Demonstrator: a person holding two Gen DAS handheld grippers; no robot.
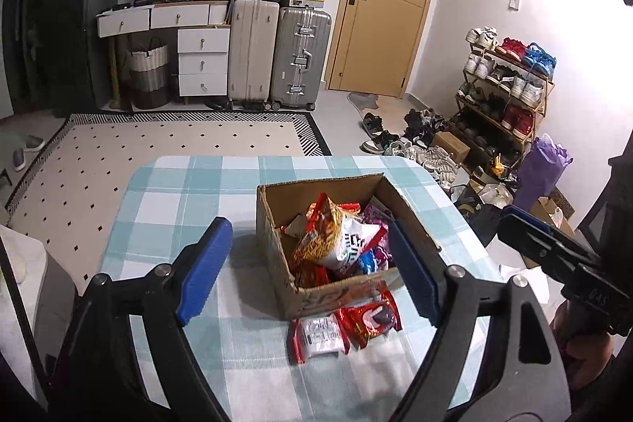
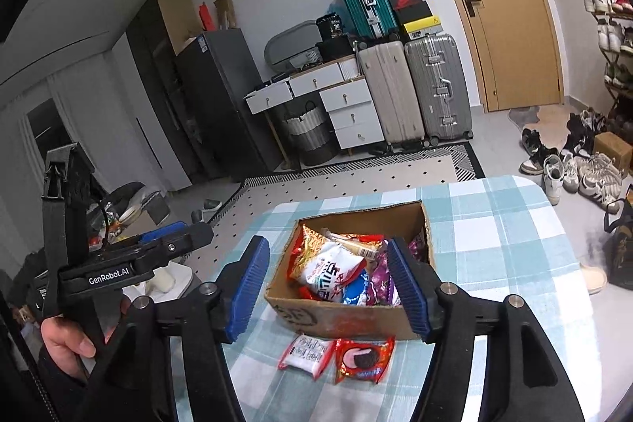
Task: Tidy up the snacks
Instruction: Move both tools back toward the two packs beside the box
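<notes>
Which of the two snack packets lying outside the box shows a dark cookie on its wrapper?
The red packet, the right-hand one of the pair in front of the cardboard box. Its neighbour, the white packet, has red ends and printed text only.

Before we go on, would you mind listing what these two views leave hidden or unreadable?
- Box bottom, both views: covered by the snack pile; its count and lower packs are hidden.
- White packet print, both views: too small and blurred to read.
- Cookie packet brand, both views: blurred.
- Table near edge, both views: blocked by the open jaws and gripper bodies.
- Shoe rack, right wrist view: cut off by the frame edge.
</notes>
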